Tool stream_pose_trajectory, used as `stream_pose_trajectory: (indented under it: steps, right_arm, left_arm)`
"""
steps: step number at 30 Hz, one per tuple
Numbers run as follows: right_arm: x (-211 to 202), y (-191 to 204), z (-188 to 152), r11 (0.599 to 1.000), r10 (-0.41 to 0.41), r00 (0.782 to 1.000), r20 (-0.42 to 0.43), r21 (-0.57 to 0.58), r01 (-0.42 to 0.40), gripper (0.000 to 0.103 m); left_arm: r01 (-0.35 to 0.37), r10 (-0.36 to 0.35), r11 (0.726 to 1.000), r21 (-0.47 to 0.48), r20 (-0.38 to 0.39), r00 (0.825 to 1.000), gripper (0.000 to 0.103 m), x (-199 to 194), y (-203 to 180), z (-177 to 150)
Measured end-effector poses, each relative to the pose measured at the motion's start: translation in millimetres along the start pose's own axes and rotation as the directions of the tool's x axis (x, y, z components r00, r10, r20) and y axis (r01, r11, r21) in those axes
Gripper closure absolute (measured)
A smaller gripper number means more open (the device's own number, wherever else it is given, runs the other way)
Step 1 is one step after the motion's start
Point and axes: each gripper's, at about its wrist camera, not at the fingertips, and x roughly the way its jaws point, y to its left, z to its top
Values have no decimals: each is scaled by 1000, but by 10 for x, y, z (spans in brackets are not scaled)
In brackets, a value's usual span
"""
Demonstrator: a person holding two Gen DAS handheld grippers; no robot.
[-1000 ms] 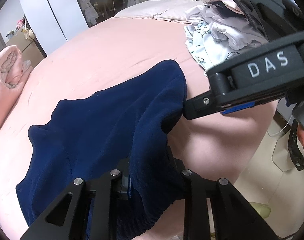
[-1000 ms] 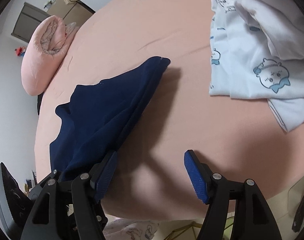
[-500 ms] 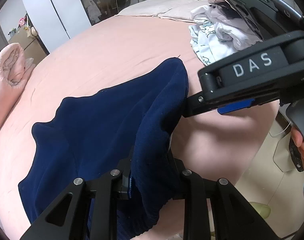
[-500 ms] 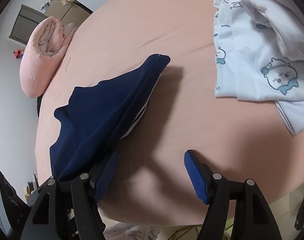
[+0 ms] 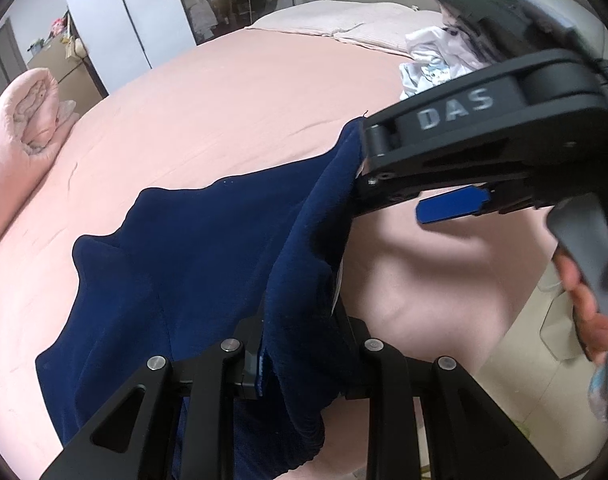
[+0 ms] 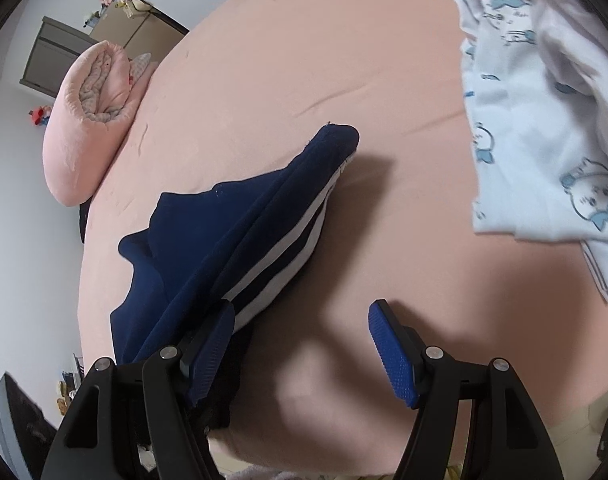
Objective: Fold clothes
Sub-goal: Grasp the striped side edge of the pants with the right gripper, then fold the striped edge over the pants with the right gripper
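Navy fleece garment (image 5: 192, 280), one item, with white stripes showing along its lifted underside in my right wrist view. It lies partly spread on the pink bed (image 5: 232, 112), its near edge raised off the sheet.

My left tongs (image 5: 300, 360): one pair, closed on the near edge of the navy garment, the cloth bunched between the two black fingers and hanging down over them.

My right tongs (image 6: 300, 356): one pair, spread wide, with two blue ribbed pads. The left pad (image 6: 210, 350) touches the lifted edge of the garment; the other pad stands well apart over bare sheet, so nothing is gripped. In the left wrist view these tongs come in from the right, lettered "DAS", with a green light on the housing and my hand (image 5: 584, 308) on the grey trigger.

Pale clothes (image 6: 544, 140): one pile at the far right of the bed, well apart from the navy garment. At least two pieces can be told, one white with blue cartoon figures, one plain white lying over it.

Rolled pink quilt (image 6: 88, 128): one, at the left edge of the bed.

Pillows (image 5: 344, 24): two, pale, at the head of the bed.

Brown cabinet (image 6: 120, 28): one, beyond the quilt, with small toys on top.
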Motion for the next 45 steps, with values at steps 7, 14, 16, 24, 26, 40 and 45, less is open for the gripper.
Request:
stream_pose_trajectory:
  steps: [7, 14, 16, 24, 26, 40, 45]
  right_arm:
    - [76, 119, 152, 999, 18, 1000, 0, 41, -18, 34]
    - [126, 218, 285, 999, -35, 999, -1, 27, 35, 34]
    - [170, 219, 318, 999, -43, 999, -12, 26, 43, 34]
    - [314, 168, 362, 999, -40, 998, -40, 27, 41, 34]
    - [296, 140, 369, 999, -19, 999, -33, 45, 21, 34]
    - [196, 231, 472, 997, 15, 999, -28, 77, -13, 34]
    - [262, 209, 447, 998, -11, 998, -59, 64, 14, 34]
  left_arm:
    - [10, -10, 1000, -8, -4, 1000, 81, -101, -64, -31]
    - [29, -29, 999, -18, -16, 999, 81, 8, -2, -31]
    - [32, -32, 999, -17, -19, 999, 81, 29, -2, -32]
    - [44, -44, 999, -4, -35, 998, 81, 103, -53, -52]
    - [49, -49, 999, -1, -39, 998, 81, 116, -67, -59]
    - [97, -94, 994, 40, -65, 993, 81, 173, -234, -107]
    - [99, -95, 993, 58, -68, 993, 81, 199, -283, -138]
